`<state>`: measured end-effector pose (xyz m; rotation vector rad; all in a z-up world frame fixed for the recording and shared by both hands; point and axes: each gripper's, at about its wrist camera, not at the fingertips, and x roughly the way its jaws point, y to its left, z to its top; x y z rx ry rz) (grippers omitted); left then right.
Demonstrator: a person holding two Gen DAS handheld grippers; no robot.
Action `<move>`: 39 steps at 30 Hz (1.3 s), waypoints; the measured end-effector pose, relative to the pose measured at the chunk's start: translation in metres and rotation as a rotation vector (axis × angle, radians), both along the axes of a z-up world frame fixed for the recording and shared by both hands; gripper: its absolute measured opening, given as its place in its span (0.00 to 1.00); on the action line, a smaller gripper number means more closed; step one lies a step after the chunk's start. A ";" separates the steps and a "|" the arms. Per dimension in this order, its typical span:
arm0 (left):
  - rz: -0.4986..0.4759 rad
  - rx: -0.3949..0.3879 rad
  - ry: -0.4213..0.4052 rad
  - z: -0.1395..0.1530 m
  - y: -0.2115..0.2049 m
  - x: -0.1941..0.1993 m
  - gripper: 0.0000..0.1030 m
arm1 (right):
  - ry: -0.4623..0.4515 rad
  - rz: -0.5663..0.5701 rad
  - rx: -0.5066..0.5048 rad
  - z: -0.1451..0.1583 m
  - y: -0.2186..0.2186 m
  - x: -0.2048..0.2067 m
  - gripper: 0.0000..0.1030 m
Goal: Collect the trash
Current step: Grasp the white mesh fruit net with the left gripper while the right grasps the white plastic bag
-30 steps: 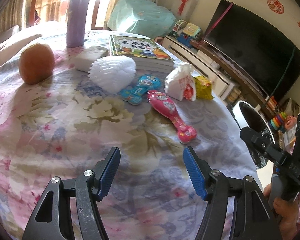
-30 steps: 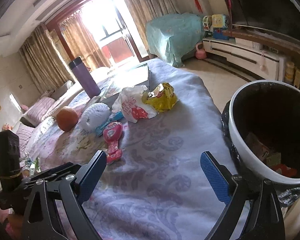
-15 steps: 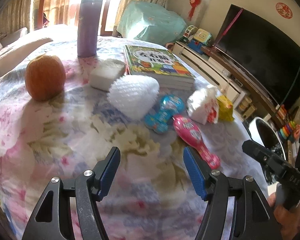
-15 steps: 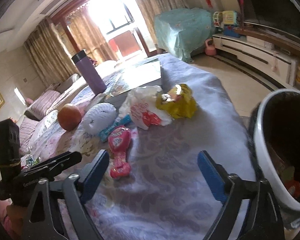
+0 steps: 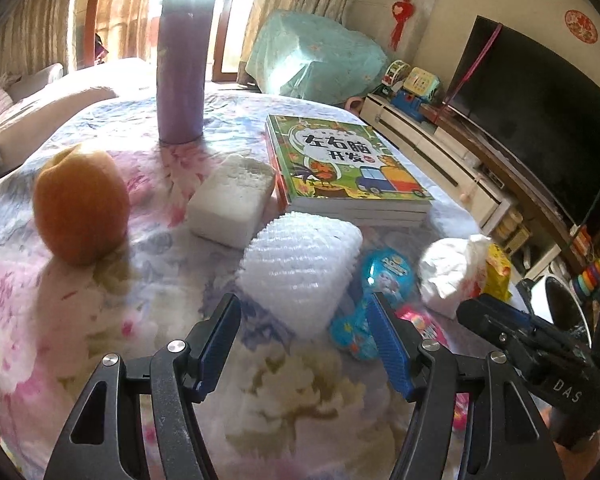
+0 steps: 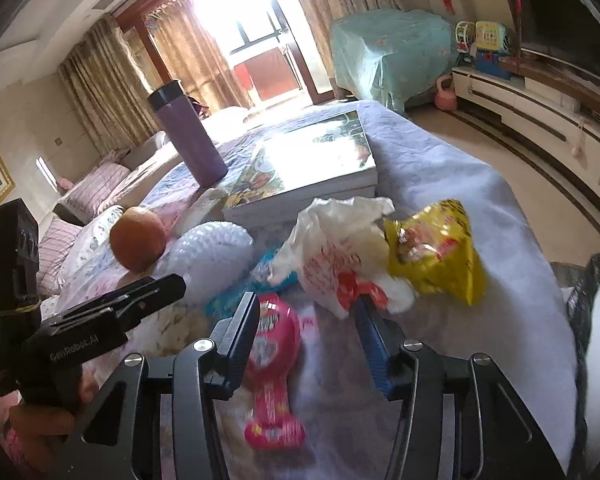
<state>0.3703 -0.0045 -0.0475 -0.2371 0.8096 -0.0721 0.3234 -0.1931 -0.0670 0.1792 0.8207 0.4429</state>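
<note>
The white foam net (image 5: 300, 266) now sits just ahead of our left gripper (image 5: 304, 338), nearer than a second ago; its jaws gape wide, empty. Our right gripper (image 6: 308, 334) has closed in over the pink wrapper (image 6: 274, 364), jaws wide, gripping nothing, white plastic bag (image 6: 336, 256) just beyond.

You're in a home living room: a big television (image 5: 540, 120) on a low cabinet (image 5: 440, 160) at two o'clock, curtained balcony doors (image 6: 260, 56) at twelve, a cushioned sofa (image 6: 100, 184) at ten, red hanging ornaments (image 5: 404, 8) on the wall.
</note>
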 end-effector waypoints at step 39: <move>-0.046 -0.079 0.005 -0.007 0.013 -0.037 0.10 | -0.081 -0.009 -0.134 -0.001 0.019 0.034 0.25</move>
